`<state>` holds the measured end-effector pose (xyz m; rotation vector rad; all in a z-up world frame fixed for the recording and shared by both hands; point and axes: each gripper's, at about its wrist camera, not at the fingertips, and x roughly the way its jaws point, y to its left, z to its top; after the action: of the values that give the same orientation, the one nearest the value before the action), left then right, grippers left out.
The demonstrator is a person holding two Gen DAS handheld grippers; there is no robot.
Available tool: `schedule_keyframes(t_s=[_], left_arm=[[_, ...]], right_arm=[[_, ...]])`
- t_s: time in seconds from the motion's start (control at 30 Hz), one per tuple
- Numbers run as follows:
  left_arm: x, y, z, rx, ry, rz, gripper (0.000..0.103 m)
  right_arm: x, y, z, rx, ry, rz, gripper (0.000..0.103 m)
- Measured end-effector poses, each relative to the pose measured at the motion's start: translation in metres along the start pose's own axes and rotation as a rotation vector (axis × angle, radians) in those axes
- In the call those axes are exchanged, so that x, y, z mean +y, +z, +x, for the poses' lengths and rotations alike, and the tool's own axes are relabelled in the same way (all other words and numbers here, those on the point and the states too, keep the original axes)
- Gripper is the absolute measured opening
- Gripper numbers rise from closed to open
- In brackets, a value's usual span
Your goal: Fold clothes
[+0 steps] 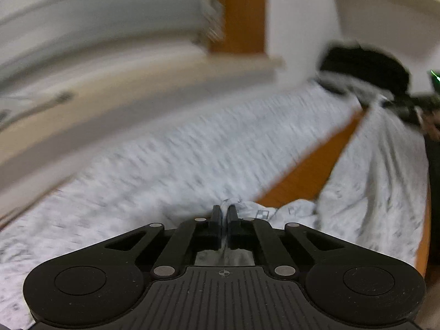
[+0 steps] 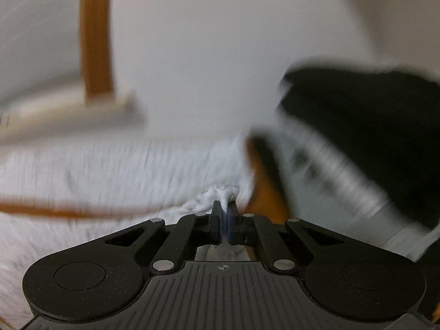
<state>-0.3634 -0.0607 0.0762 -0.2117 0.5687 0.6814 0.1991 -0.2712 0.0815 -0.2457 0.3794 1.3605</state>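
A white garment with small grey print (image 1: 192,151) lies spread over an orange-brown wooden table (image 1: 308,170). My left gripper (image 1: 224,211) is shut on a bunched edge of this garment, and cloth shows between its pads. In the right wrist view the same white garment (image 2: 110,165) stretches away to the left. My right gripper (image 2: 224,206) is shut on a pinched tuft of it, which sticks out above the fingertips. Both views are blurred by motion. In the left wrist view, part of the garment hangs in folds at the right (image 1: 379,170).
A black piece of clothing (image 1: 365,68) lies at the far right of the table, large and dark in the right wrist view (image 2: 371,126). A white wall and an orange wooden post (image 1: 242,11) stand behind. A pale ledge (image 1: 137,88) runs along the back left.
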Motion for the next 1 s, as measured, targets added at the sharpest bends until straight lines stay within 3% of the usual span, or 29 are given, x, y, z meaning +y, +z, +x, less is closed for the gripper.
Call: schedule_keyframes(t_s=[0.1,0.17,0.33,0.5,0.57,0.8,1.0], left_arm=[[0.010,0.005,-0.020,-0.076,0.042,-0.052,0.003],[0.011,0.004,-0.027,-0.099,0.053,-0.066,0.003],[-0.002,-0.015,-0.017,-0.065,0.023,-0.049,0.004],[-0.010,-0.019,-0.011,-0.063,0.025,-0.041,0.004],[-0.012,-0.019,-0.011,-0.065,0.031,-0.037,0.004],[-0.016,-0.025,-0.007,-0.052,0.053,-0.017,0.007],[-0.019,-0.033,0.009,-0.040,0.036,-0.008,0.007]], right_arm=[[-0.017,0.016,-0.042,-0.157,-0.025,0.051,0.004],[-0.026,0.011,-0.058,-0.147,-0.010,0.067,0.004],[-0.035,-0.022,-0.060,-0.030,-0.042,0.075,0.008],[-0.043,-0.055,-0.061,0.087,-0.074,0.083,0.033],[-0.048,-0.051,-0.063,0.058,-0.087,0.116,0.039],[-0.043,-0.052,-0.054,0.032,-0.060,0.152,0.039],[-0.031,-0.059,-0.035,0.093,-0.050,0.098,0.039]])
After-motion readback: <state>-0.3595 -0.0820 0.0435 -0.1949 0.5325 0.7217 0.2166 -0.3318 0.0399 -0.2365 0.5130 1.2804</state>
